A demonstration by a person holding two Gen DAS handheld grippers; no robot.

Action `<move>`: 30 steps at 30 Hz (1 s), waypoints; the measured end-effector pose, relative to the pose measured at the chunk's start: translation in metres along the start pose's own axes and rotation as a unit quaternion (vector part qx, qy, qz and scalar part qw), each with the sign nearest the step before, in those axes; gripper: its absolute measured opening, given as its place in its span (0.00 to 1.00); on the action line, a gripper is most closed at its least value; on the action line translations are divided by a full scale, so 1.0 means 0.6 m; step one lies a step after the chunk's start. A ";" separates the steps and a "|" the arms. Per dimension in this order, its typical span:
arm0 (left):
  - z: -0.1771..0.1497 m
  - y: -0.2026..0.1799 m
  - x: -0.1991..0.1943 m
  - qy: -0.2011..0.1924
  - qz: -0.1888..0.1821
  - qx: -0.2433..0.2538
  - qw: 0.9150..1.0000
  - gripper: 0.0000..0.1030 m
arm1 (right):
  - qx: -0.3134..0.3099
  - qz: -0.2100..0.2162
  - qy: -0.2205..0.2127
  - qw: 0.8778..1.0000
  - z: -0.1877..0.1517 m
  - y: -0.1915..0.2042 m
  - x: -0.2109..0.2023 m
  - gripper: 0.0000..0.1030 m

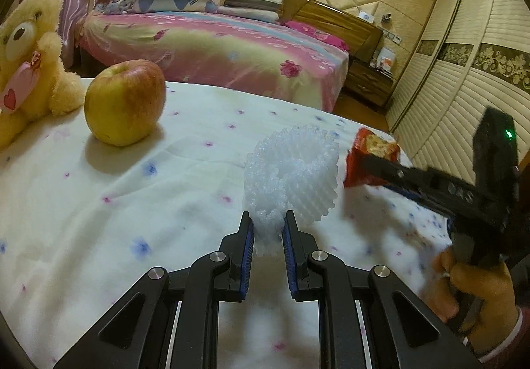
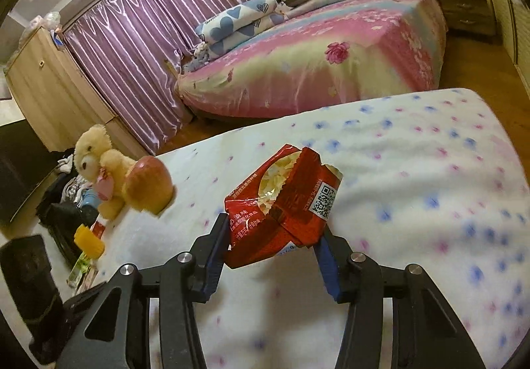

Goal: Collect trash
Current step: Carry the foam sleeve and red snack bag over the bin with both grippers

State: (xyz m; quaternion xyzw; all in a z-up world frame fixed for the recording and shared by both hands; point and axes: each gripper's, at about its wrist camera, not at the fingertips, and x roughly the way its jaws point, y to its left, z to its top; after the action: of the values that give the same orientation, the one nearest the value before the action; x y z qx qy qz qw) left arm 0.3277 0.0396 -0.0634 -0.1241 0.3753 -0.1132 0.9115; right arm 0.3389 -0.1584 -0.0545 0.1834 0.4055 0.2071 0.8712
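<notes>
My left gripper [image 1: 268,220] is shut on the lower edge of a white foam fruit net [image 1: 293,178] and holds it over the flowered bedsheet [image 1: 132,203]. My right gripper [image 2: 273,226] is shut on a crumpled red snack bag [image 2: 281,207] and holds it above the sheet. In the left wrist view the right gripper [image 1: 364,167] reaches in from the right with the red bag [image 1: 371,154] at its tip, just right of the foam net.
A yellow-red apple [image 1: 124,101] and a yellow teddy bear [image 1: 29,61] sit at the sheet's far left edge; both show in the right wrist view [image 2: 149,185] [image 2: 96,160]. A pink bed [image 1: 215,48] stands beyond. A dark bin [image 2: 29,279] and clutter lie on the floor at left.
</notes>
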 end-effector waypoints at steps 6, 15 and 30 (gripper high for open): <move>-0.026 -0.038 -0.022 0.003 -0.016 0.007 1.000 0.15 | 0.006 -0.006 -0.013 1.000 -0.048 -0.011 -0.067 0.49; -0.060 -0.095 -0.048 0.014 -0.040 0.027 0.999 0.15 | 0.019 -0.031 -0.032 0.999 -0.118 -0.034 -0.153 0.49; -0.095 -0.174 -0.057 0.035 -0.059 0.065 0.996 0.15 | 0.044 -0.059 -0.059 0.996 -0.173 -0.078 -0.240 0.49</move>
State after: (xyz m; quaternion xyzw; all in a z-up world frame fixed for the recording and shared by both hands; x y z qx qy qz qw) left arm 0.2517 -0.0565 -0.0474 -0.0827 0.3913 -0.1946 0.8956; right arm 0.1831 -0.2557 -0.0492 0.2091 0.3724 0.1264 0.8953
